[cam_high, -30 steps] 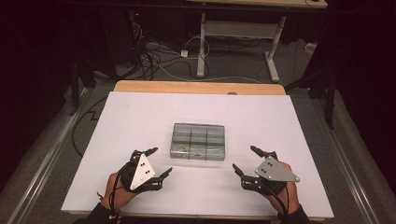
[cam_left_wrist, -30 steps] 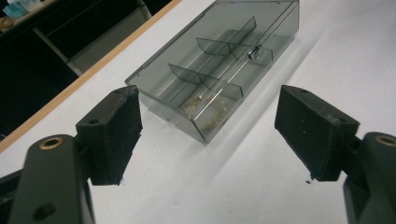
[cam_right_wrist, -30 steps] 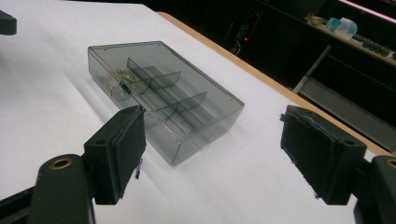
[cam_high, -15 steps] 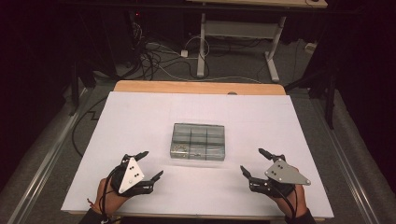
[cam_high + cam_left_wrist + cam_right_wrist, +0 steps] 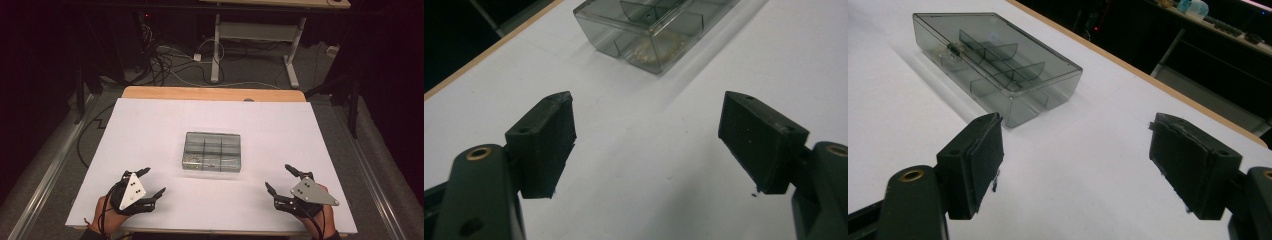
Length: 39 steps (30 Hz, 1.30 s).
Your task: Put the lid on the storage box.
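White table (image 5: 150,130), unlabelled grey compartment box (image 5: 212,151), grippers apart

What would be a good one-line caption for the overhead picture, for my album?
Two hand-held grippers, left and right, jaws open, flank a clear divided box on a white table.

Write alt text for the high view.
A clear compartment box lies closed mid-table on a white sheet. The left tool and right tool, both open and empty, flank it nearer the person.
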Tool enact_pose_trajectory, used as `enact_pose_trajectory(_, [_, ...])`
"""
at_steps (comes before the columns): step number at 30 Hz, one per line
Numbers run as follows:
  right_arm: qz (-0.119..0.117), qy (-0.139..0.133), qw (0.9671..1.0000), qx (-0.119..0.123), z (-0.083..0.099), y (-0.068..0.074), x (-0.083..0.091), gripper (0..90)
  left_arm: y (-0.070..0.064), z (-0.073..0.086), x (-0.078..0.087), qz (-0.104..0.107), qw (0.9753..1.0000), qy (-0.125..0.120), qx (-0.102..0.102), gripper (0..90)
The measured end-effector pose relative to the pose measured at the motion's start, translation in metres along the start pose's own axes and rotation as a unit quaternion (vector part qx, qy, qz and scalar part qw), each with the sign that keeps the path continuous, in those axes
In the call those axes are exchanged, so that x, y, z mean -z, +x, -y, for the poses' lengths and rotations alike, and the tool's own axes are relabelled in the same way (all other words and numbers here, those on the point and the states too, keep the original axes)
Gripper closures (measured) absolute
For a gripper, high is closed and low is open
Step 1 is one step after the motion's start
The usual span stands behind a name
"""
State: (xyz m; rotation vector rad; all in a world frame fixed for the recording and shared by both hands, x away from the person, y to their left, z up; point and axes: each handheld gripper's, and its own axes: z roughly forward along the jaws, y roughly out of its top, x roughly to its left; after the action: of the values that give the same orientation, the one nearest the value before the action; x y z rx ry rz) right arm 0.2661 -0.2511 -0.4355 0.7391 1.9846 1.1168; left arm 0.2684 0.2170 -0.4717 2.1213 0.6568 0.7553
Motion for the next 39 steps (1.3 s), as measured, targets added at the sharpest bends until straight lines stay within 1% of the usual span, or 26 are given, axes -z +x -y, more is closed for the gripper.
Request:
enact_pose_trajectory(3, [0.005, 0.006, 1.0000, -0.002, 0.008, 0.000, 0.002, 22.0, 0.000, 0.005, -0.001, -0.005, 0.9999, 0.010, -0.003, 21.9])
enact_pose_trajectory(5, [0.007, 0.012, 0.9999, 0.003, 0.014, 0.000, 0.003, 22.0, 0.001, 0.008, -0.002, -0.003, 0.9998, 0.017, 0.004, 21.8])
enact_pose_trajectory(7, [0.011, 0.021, 0.9997, 0.006, 0.021, 0.001, 0.004, 21.9, 0.001, 0.011, -0.002, -0.008, 0.9996, 0.026, 0.004, 21.8])
enact_pose_trajectory(8, [0.009, 0.023, 0.9997, 0.005, 0.024, 0.000, 0.004, 21.9, 0.002, 0.013, 0.000, -0.008, 0.9996, 0.027, 0.006, 21.8])
enact_pose_trajectory(12, [0.007, 0.030, 0.9994, -0.016, 0.034, -0.006, 0.005, 21.9, 0.005, 0.020, 0.003, -0.010, 0.9991, 0.034, 0.022, 21.8])
enact_pose_trajectory(15, [0.005, 0.033, 0.9993, -0.017, 0.037, -0.006, 0.006, 21.9, 0.006, 0.022, 0.003, -0.009, 0.9989, 0.036, 0.029, 21.8])
enact_pose_trajectory(17, [0.003, 0.033, 0.9993, -0.015, 0.038, -0.005, 0.005, 21.9, 0.006, 0.021, 0.003, -0.007, 0.9989, 0.034, 0.033, 21.8])
enact_pose_trajectory(23, [-0.002, 0.025, 0.9996, -0.010, 0.034, -0.003, 0.004, 21.9, 0.004, 0.018, 0.003, -0.003, 0.9993, 0.028, 0.024, 21.8])
enact_pose_trajectory(25, [0.000, 0.024, 0.9997, -0.012, 0.033, -0.004, 0.004, 21.9, 0.003, 0.018, 0.003, -0.002, 0.9994, 0.029, 0.020, 21.8])
enact_pose_trajectory(26, [0.000, 0.023, 0.9997, -0.011, 0.033, -0.004, 0.004, 21.9, 0.004, 0.019, 0.003, 0.000, 0.9994, 0.028, 0.022, 21.8])
enact_pose_trajectory(27, [0.002, 0.022, 0.9997, -0.007, 0.032, -0.004, 0.004, 21.9, 0.004, 0.019, 0.004, 0.000, 0.9994, 0.029, 0.020, 21.8])
enact_pose_trajectory(29, [0.003, 0.020, 0.9998, -0.007, 0.032, -0.004, 0.005, 21.9, 0.004, 0.019, 0.003, 0.002, 0.9994, 0.030, 0.017, 21.8])
enact_pose_trajectory(32, [0.004, 0.017, 0.9998, -0.002, 0.030, -0.004, 0.005, 21.9, 0.003, 0.019, 0.004, -0.002, 0.9995, 0.029, 0.015, 21.8])
enact_pose_trajectory(35, [0.003, 0.015, 0.9999, -0.005, 0.030, -0.004, 0.006, 21.9, 0.004, 0.018, 0.004, -0.003, 0.9995, 0.026, 0.017, 21.8])
enact_pose_trajectory(39, [0.000, 0.015, 0.9999, -0.008, 0.031, -0.003, 0.006, 21.8, 0.003, 0.017, 0.001, -0.003, 0.9995, 0.030, 0.013, 21.8])
